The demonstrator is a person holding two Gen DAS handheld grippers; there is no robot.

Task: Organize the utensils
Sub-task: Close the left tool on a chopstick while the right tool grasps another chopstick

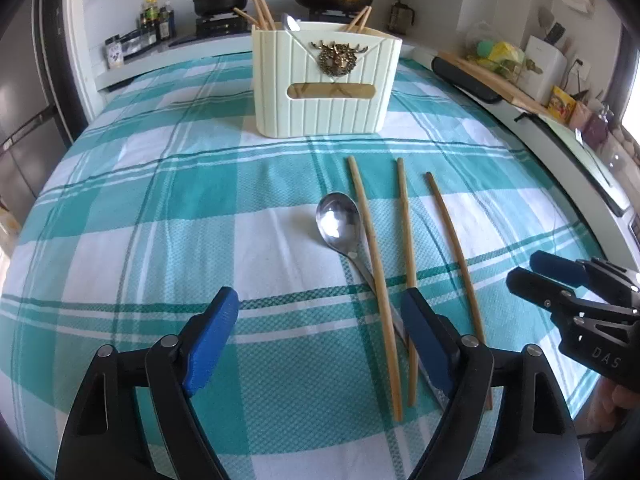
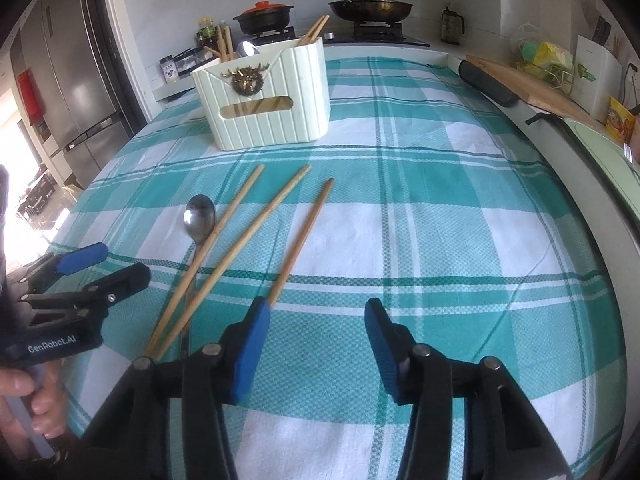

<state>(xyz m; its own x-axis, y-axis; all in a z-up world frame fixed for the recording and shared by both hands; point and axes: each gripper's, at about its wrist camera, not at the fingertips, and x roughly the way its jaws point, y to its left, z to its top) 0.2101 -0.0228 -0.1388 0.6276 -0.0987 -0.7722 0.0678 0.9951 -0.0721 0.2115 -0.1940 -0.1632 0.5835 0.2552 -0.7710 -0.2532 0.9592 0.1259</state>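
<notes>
Counter (image 2: pixel 440 208) covered with teal-and-white plaid cloth (image 1: pixel 168 216). Beyond its far edge, a gas stove (image 2: pixel 376 30) with a lidded pan (image 2: pixel 372 8) and a red-lidded pot (image 2: pixel 264 18). Steel fridge (image 2: pixel 76 92) at left. White tiled wall (image 2: pixel 168 4). Cutting board (image 2: pixel 532 84) past the right edge. Bright daylight at far left.

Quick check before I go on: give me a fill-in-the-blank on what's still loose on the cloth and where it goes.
1. Loose on the checked tablecloth lie one metal spoon and ____ wooden chopsticks.
2. The spoon's handle runs under the ____ chopstick, seen from the left wrist.
3. The cream holder already has chopsticks and a ____ standing in it.
4. Neither the left gripper nor the right gripper holds ____.

Missing words: three; leftmost; spoon; anything
</notes>
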